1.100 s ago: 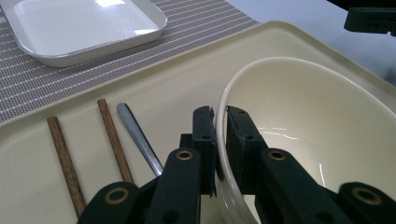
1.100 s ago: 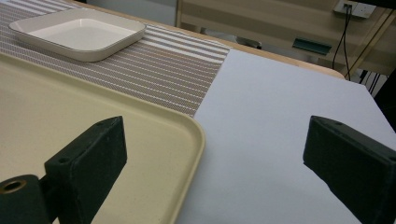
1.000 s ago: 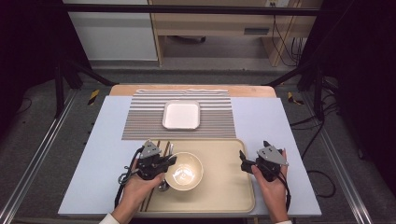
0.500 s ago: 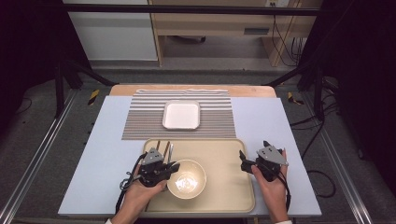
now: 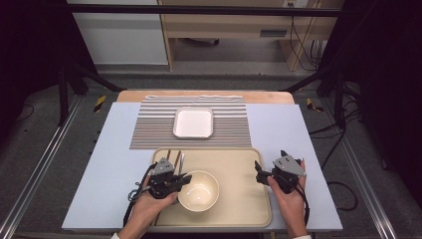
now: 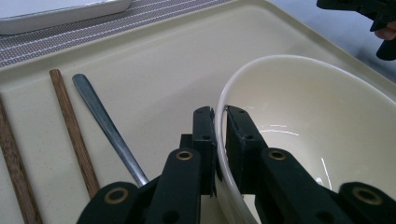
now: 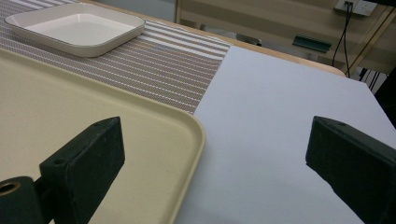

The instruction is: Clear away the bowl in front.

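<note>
A cream bowl (image 5: 198,190) sits low over the beige tray (image 5: 239,164), left of its middle. My left gripper (image 5: 182,179) is shut on the bowl's left rim. In the left gripper view the jaws (image 6: 220,112) pinch the thin rim, one inside and one outside the bowl (image 6: 303,116). My right gripper (image 5: 269,160) hovers at the tray's right edge, wide open and holding nothing. In the right gripper view its jaws (image 7: 217,135) straddle the tray's corner (image 7: 187,126), one over the tray and one over the blue mat (image 7: 280,116).
Two wooden chopsticks (image 6: 70,126) and a metal spoon handle (image 6: 102,121) lie on the tray left of the bowl. A white square plate (image 5: 193,123) rests on a striped placemat (image 5: 149,129) behind the tray. Blue mat (image 5: 109,164) covers the table on both sides.
My left gripper drew the bowl a little toward the person's side of the tray, mostly in the first half second. The right gripper stayed put.
</note>
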Action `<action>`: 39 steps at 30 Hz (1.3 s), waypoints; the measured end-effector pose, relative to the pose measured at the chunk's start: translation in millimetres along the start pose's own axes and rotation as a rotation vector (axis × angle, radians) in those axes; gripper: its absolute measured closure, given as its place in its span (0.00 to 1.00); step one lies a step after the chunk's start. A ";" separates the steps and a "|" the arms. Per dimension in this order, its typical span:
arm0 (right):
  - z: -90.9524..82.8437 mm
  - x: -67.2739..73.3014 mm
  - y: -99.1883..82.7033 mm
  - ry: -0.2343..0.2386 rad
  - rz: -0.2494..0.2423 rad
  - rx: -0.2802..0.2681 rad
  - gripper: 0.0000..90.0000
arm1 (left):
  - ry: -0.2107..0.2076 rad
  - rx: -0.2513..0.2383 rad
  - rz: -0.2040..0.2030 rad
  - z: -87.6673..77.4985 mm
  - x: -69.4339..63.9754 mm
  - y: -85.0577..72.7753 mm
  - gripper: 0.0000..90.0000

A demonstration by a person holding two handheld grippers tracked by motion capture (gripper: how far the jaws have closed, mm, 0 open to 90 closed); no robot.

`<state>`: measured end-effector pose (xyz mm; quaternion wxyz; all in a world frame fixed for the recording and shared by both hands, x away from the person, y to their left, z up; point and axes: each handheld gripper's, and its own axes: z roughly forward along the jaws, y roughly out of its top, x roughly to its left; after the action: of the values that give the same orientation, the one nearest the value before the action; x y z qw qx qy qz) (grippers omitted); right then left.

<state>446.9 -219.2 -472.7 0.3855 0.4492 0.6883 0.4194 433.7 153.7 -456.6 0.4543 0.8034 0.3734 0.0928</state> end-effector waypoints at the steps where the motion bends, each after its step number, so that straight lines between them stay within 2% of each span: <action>1: -0.5 0.3 0.3 -0.001 0.002 -0.003 0.05 | 0.000 -0.005 0.003 -0.1 -0.1 -0.1 0.89; 2: -0.8 0.4 0.4 -0.003 0.000 -0.006 0.05 | 0.002 -0.015 -0.003 -0.2 -1.1 -0.2 0.86; 4: -0.9 0.9 0.5 -0.004 -0.004 -0.006 0.05 | 0.011 -0.029 0.027 -1.4 -2.2 0.9 0.78; 9: -0.2 2.7 0.3 0.002 -0.010 0.001 0.05 | 0.016 -0.068 0.107 -9.3 -3.2 12.9 0.41; 11: -0.1 3.4 0.3 0.001 -0.016 0.001 0.05 | 0.012 -0.092 0.112 -12.4 -3.4 17.6 0.37; 15: 0.5 4.3 0.5 0.000 -0.015 0.001 0.05 | 0.013 -0.113 0.167 -13.7 -0.8 26.7 0.29; 17: 1.5 6.7 0.5 0.001 -0.032 0.005 0.05 | 0.017 -0.115 0.197 -12.0 0.2 31.9 0.26; 20: 1.4 9.4 1.8 0.004 -0.043 -0.003 0.05 | 0.026 -0.128 0.217 -8.7 1.1 39.3 0.19; 21: 1.0 9.8 2.4 0.004 -0.040 -0.006 0.05 | 0.022 -0.137 0.256 -8.4 1.8 41.9 0.16; 23: 0.0 9.5 2.6 0.003 -0.039 -0.009 0.05 | 0.037 -0.146 0.288 -8.2 2.6 45.7 0.11; 27: -2.3 6.6 3.2 -0.008 -0.027 -0.033 0.05 | 0.059 -0.160 0.271 -6.3 6.4 53.3 0.10; 30: -5.6 6.1 4.9 -0.021 -0.022 -0.095 0.06 | 0.061 -0.168 0.258 -6.0 9.0 58.4 0.08; 35: -12.5 10.4 10.8 0.010 0.004 -0.192 0.07 | 0.084 -0.175 0.220 -4.1 16.0 67.2 0.09; 39: -16.2 13.4 13.8 0.038 0.006 -0.223 0.07 | 0.133 -0.155 0.228 -2.4 22.4 76.0 0.07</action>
<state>432.3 -207.0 -456.4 0.4184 0.3977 0.6432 0.5031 487.4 147.1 -398.8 0.4758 0.7952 0.3007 0.2252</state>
